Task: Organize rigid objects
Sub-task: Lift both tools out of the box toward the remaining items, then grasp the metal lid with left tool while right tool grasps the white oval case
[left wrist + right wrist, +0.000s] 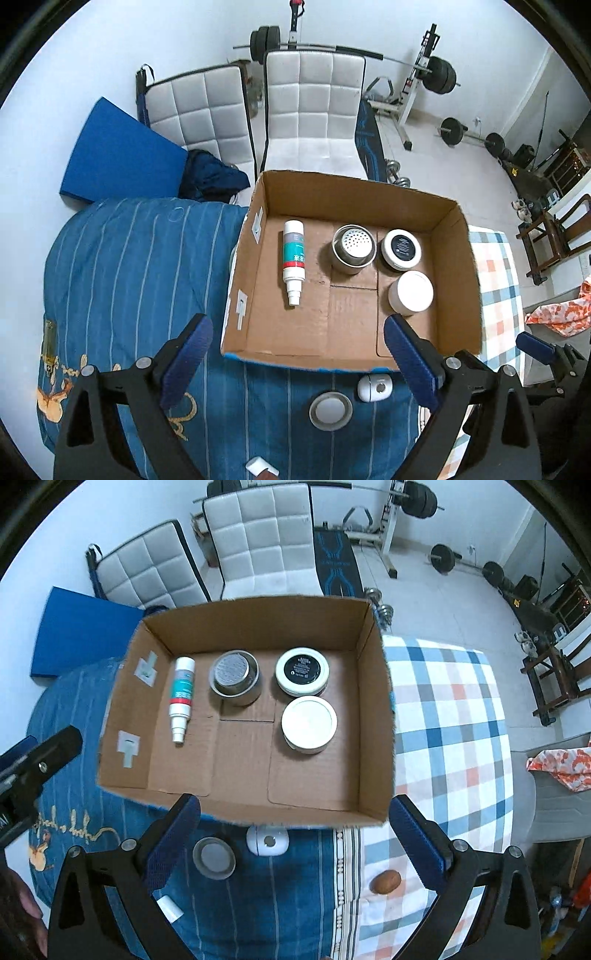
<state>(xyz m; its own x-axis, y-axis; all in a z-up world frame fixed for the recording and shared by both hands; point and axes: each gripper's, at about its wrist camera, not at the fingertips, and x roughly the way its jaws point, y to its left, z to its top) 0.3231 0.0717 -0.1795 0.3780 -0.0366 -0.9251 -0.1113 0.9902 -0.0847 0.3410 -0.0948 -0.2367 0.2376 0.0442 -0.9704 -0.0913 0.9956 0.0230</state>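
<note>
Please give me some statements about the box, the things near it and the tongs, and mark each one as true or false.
1. The spray bottle lies on its side in the cardboard box. True.
2. Three round containers are in the box. True: a metal tin, a black-lidded jar and a white-lidded jar.
3. The box stands on bare floor. False: it rests on a blue striped cloth and a checked cloth.
4. The right tongs grip the white-lidded jar. False: they are open and empty.
5. The left tongs are open. True.
6. The brown oval object is inside the box. False: it lies outside, on the checked cloth.
</note>
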